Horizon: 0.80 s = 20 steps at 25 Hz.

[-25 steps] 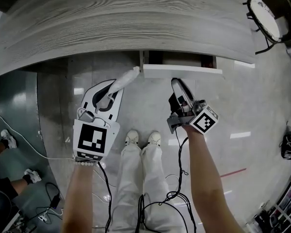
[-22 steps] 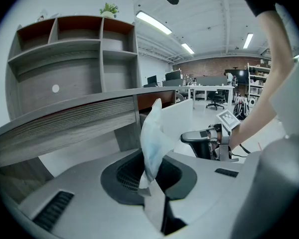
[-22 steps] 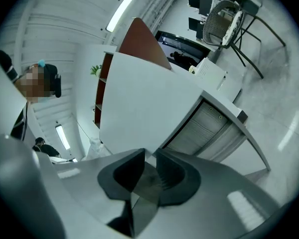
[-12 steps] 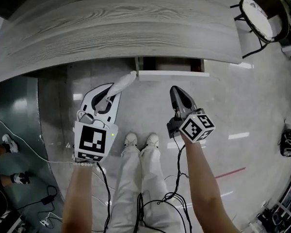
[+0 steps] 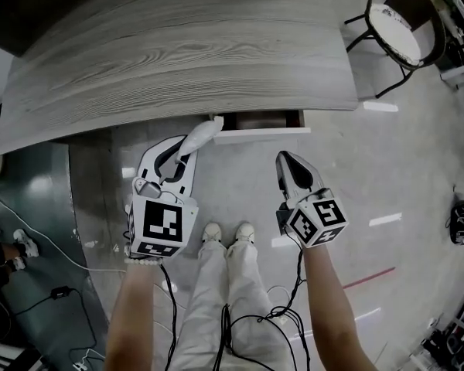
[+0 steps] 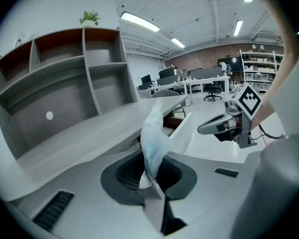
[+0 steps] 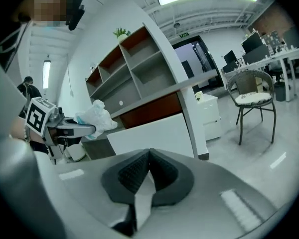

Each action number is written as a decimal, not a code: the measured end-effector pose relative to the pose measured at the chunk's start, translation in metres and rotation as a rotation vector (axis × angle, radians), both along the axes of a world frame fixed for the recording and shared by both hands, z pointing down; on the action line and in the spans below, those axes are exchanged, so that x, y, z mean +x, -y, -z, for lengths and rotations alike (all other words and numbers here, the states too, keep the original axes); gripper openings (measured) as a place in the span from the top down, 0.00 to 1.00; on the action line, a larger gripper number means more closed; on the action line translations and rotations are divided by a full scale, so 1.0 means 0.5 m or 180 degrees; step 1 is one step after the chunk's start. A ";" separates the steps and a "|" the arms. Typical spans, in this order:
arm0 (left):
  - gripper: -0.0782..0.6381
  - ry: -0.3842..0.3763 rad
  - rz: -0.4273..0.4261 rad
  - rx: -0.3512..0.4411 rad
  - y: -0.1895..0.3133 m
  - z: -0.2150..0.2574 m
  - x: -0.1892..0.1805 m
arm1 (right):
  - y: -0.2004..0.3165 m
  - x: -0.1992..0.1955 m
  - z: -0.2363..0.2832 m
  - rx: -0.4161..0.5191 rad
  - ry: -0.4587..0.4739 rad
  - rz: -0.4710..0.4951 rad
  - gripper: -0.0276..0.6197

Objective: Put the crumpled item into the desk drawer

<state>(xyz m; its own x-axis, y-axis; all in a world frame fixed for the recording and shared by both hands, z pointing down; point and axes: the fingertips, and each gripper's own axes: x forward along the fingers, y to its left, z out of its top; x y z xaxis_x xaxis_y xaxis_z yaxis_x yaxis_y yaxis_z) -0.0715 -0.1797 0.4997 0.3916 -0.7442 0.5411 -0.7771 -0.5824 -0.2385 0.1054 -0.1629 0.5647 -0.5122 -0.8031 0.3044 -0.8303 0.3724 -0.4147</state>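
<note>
The crumpled item (image 5: 202, 135) is a white, bag-like wad. My left gripper (image 5: 184, 151) is shut on its lower end, and its top reaches the left corner of the open desk drawer (image 5: 261, 135). In the left gripper view the crumpled item (image 6: 152, 133) stands up from the closed jaws (image 6: 150, 179), with the drawer (image 6: 185, 125) beyond it. My right gripper (image 5: 284, 161) hangs a little in front of the drawer's white front, shut and empty. In the right gripper view its pads (image 7: 148, 156) meet, facing the drawer front (image 7: 149, 133) and the item (image 7: 94, 117).
The grey wood desk top (image 5: 178, 45) spans the back. A round-seated chair (image 5: 400, 20) stands at the far right, also seen as a chair (image 7: 251, 99) beside a small white cabinet (image 7: 209, 114). The person's legs and shoes (image 5: 226, 234) and cables (image 5: 255, 323) are below. A shelf unit (image 6: 65, 78) rises behind the desk.
My right gripper's jaws have closed and it has drawn back from the drawer front. The left gripper keeps the crumpled item at the drawer's left corner.
</note>
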 end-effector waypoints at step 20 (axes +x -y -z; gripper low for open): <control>0.84 0.1730 -0.0568 -0.0146 0.067 -0.028 0.135 | 0.005 0.097 0.112 0.0260 -0.0219 -0.0281 0.94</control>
<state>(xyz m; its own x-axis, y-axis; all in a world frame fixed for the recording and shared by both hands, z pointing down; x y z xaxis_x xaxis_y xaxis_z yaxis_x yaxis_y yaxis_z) -0.0040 -0.2131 0.5137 0.1655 -0.6631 0.7300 -0.4386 -0.7125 -0.5477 0.1537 -0.1656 0.5086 -0.4187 -0.8677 0.2681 -0.8867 0.3269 -0.3269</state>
